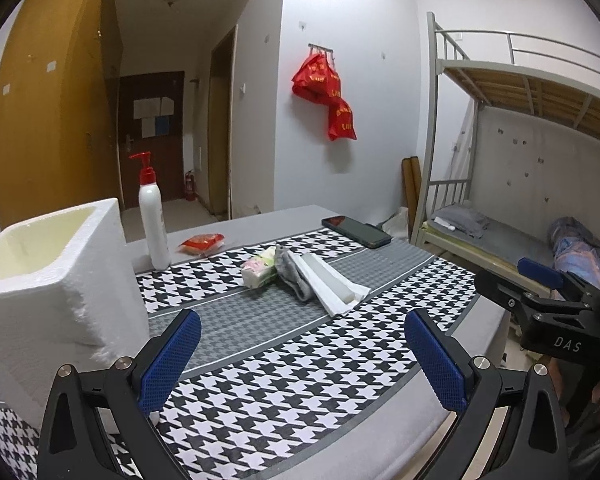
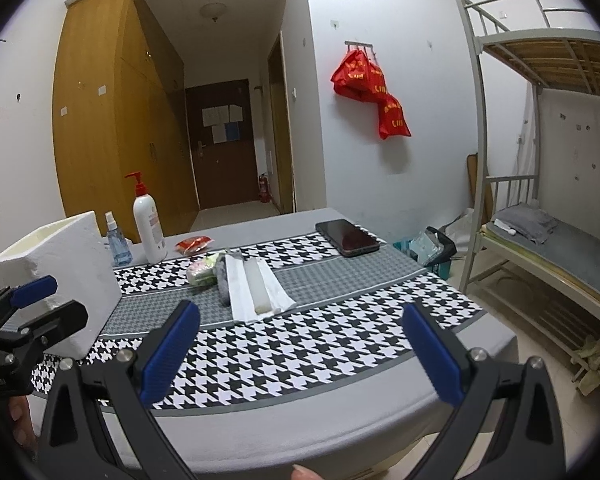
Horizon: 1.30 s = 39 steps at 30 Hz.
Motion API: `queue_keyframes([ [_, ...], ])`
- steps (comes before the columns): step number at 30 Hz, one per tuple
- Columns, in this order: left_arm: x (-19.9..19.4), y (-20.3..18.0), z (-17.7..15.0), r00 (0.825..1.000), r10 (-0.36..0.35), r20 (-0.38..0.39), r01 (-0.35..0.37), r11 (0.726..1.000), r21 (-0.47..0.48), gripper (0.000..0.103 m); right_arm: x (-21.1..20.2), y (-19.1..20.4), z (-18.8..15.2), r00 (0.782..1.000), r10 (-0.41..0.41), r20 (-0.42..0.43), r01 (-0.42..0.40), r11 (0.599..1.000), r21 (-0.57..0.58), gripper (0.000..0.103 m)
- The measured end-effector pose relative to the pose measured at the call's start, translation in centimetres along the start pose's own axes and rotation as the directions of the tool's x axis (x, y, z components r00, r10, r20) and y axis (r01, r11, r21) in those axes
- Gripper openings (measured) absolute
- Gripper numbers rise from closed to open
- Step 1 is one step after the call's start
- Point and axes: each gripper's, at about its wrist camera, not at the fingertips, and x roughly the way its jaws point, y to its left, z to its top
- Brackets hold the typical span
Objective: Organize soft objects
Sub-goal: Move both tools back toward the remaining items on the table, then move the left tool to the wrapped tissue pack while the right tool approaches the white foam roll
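White letters "DAS" stand on the black body of the right gripper (image 1: 540, 280), seen in the left wrist view. Yellow print on the red bags (image 2: 370, 88) is too blurred to read.

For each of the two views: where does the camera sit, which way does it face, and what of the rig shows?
Left wrist: on the left gripper, open, facing across the table at the sock; foam box close left, right gripper at right edge.
Right wrist: on the right gripper, open, same heading; left gripper at left edge.
Shared: sock, box, pump bottle, phone.
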Motion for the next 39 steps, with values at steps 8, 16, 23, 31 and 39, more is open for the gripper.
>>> queue_keyframes([
  [8,1.5,-0.2,0.1,1.000,0.021,-0.015,-0.021,1.000,0.000,0.102,1.7,-0.5,0.3,0.999,0.033,-0.032,-0.033,0.999,0.000,0.102],
  [16,2.6,-0.4,0.3,0.999,0.039,-0.033,-0.039,0.999,-0.003,0.102,3.3,-0.7,0.4,0.997,0.053,-0.056,-0.054,0.998,-0.022,0.102],
  [23,3.6,-0.6,0.4,0.997,0.051,-0.050,-0.052,0.999,-0.008,0.102,3.9,-1.3,0.5,0.996,0.064,-0.067,-0.066,0.997,-0.027,0.102],
  [31,5.0,-0.9,1.0,0.995,0.061,-0.077,-0.063,0.998,-0.015,0.102,4.6,-1.9,0.7,0.991,0.101,-0.082,-0.104,0.994,-0.022,0.102],
  [39,6.6,-1.2,1.4,0.992,0.085,-0.089,-0.086,0.996,-0.010,0.102,6.3,-1.9,1.1,0.984,0.138,-0.108,-0.144,0.989,-0.045,0.102],
])
